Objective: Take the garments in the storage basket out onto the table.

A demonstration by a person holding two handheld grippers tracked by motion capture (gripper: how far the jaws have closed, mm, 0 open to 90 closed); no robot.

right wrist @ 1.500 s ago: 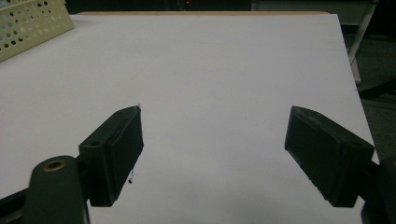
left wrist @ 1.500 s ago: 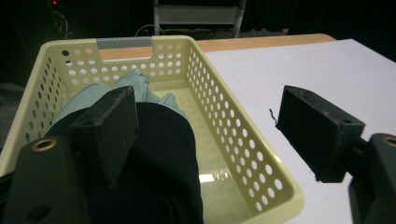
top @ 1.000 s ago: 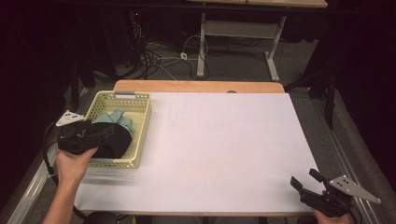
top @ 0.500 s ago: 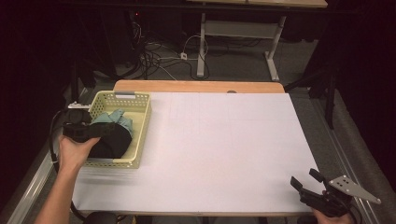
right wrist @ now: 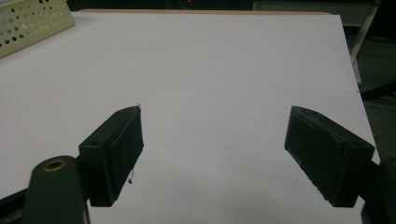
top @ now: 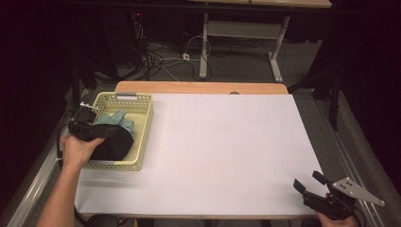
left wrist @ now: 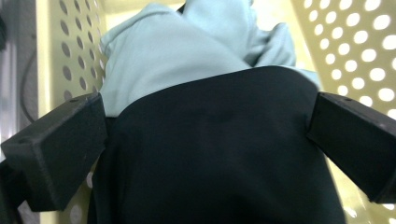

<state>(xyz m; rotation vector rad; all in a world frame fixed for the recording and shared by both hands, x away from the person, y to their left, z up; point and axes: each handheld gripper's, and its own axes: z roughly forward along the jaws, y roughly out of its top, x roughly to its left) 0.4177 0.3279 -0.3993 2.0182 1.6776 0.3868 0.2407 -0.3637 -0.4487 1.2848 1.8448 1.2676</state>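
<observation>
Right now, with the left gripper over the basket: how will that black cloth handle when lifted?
Probably floppy: the black cloth lies draped in the pale yellow perforated plastic basket. Likely light and drooping. It may drag the light blue cloth it overlaps.

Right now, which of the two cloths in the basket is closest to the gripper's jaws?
The black cloth. It lies right between the open left gripper jaws, while the light blue cloth sits behind it, deeper in the yellow basket.

Dim room, grey floor [top: 302, 61], tangled cables [top: 156, 59]

White table top [top: 227, 151], wooden edge [top: 198, 88], floor cables [top: 161, 56]
</observation>
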